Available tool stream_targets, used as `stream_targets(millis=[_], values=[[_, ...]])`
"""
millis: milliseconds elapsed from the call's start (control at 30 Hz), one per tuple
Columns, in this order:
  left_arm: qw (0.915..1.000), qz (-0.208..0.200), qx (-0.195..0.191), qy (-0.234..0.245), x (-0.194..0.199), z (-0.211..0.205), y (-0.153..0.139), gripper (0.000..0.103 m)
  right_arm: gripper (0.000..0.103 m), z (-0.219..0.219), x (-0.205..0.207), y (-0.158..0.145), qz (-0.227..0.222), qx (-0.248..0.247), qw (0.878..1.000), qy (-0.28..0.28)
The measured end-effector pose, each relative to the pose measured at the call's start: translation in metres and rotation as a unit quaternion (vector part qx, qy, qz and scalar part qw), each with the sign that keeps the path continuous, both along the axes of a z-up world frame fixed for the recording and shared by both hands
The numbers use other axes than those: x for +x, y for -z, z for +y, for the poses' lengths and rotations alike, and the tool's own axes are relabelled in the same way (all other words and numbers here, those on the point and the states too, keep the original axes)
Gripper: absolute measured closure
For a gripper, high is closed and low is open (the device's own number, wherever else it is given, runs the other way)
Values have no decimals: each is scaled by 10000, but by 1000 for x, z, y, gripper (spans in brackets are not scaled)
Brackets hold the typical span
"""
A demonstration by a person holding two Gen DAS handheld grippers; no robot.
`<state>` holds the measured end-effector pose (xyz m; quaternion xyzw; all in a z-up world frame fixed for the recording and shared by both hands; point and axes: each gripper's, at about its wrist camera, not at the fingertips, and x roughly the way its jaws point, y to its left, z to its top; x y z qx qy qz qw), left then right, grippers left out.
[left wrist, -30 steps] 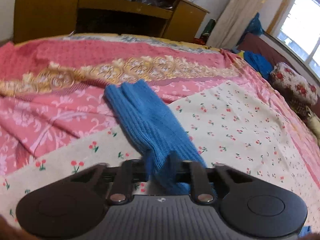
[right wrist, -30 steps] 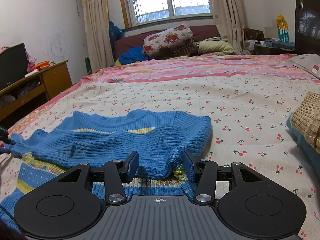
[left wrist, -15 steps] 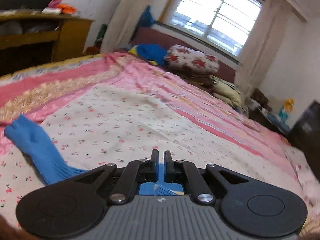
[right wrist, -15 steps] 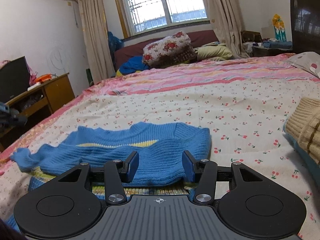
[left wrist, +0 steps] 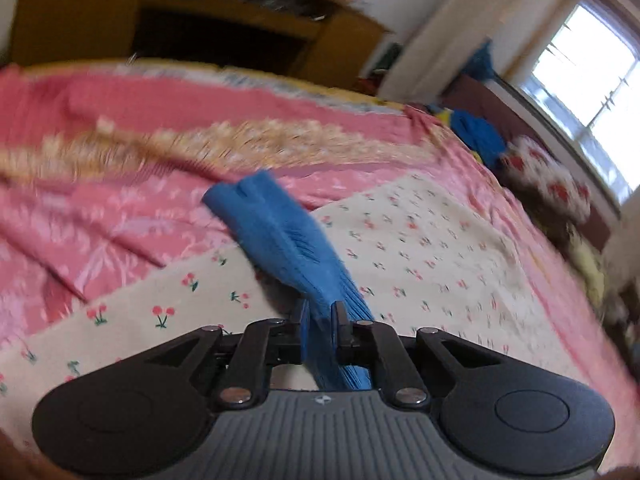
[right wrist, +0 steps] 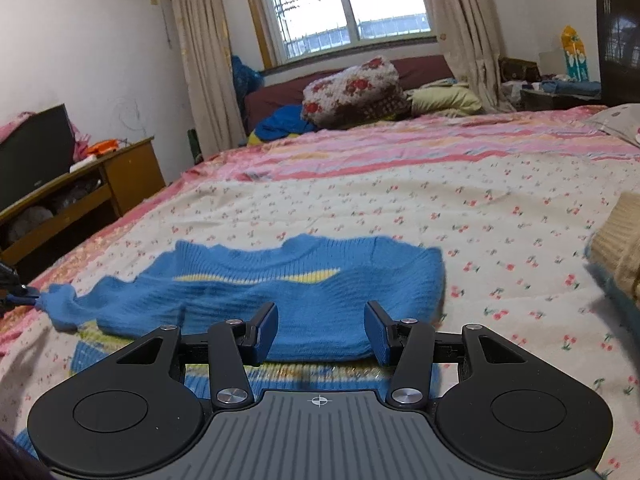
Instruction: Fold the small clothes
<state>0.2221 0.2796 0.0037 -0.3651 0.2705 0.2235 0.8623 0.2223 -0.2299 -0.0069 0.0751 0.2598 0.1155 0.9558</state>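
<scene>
Blue ribbed knit fills the middle of the left wrist view: the sleeve (left wrist: 280, 236) of the small sweater lies stretched over the bed (left wrist: 440, 264), its cuff toward the pink border, and the left tool (left wrist: 319, 320) pinches its near part between almost closed jaws, which have just been opening a little with the wool between them. This picture is blurred, so finer detail I cannot tell. In the right wrist view the sweater (right wrist: 320, 284) lies flat on the bed just ahead of the right tool (right wrist: 320, 332), its upper part folded over the striped lower part. The right tool is spread, with nothing between its pads (right wrist: 267, 330), and hovers over the near folded edge. At the far left edge the end of the sleeve reaches a dark tool tip. I judge the knit to be soft, light and stretchy: it will sag and pull long if taken by one point. Better places to hold are the ribbed cuff, the shoulder seam or the hem corners.
</scene>
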Motion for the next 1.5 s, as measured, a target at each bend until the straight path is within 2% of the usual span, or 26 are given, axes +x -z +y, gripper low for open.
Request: stream_targets(millis=[33,100,167,267,333,567,667,733,767,900,1000,1033,1100,1133,1233,1300,1367,1500], values=[[9999,-63,-105,-51,2,3,3,86,55,3,0,2,30,-30,10000,-25],[9997,-157,-179,-84,8,3,6,75,55,7,1,6,83,-80,9999,-79],[9997,-170,-178,-89,16,0,7,66,55,10,2,9,128,-115,9998,-116],[9998,-75,-105,-123,25,-3,10,59,55,10,1,11,150,-116,9997,-121],[9998,78,-56,-190,28,-3,12,59,56,8,2,10,155,-73,9998,-102],[9988,203,-35,-448,25,0,18,59,56,2,2,7,207,87,9997,-84],[9984,228,-47,-514,38,4,20,62,56,4,3,8,226,33,9997,-86],[9990,211,-108,-378,44,4,18,85,56,5,3,8,189,16,9998,-83],[9994,212,-140,-255,46,3,15,91,56,4,3,7,180,20,9998,-77],[9980,-281,-233,507,41,-24,-11,91,56,0,3,5,167,102,9998,-35],[9845,-739,-478,1515,40,-67,-38,91,56,-4,3,3,172,212,9996,0],[9758,-901,-538,1918,40,-86,-48,91,56,-4,3,2,175,244,9995,14],[9516,-1080,-626,2808,38,-130,-61,91,56,-6,3,1,179,295,9994,51],[9368,-1067,-511,3293,37,-157,-67,91,56,-7,3,1,182,307,9993,73],[8987,-834,380,4289,27,-229,-71,89,56,-11,3,1,192,303,9993,145],[8831,-563,853,4579,21,-258,-62,82,56,-13,4,0,202,300,9992,180],[8800,-287,1044,4624,15,-268,-48,81,56,-18,5,-2,217,354,9989,212],[8900,3,1082,4429,1,-256,-33,80,56,-23,6,-4,267,506,9981,210]])
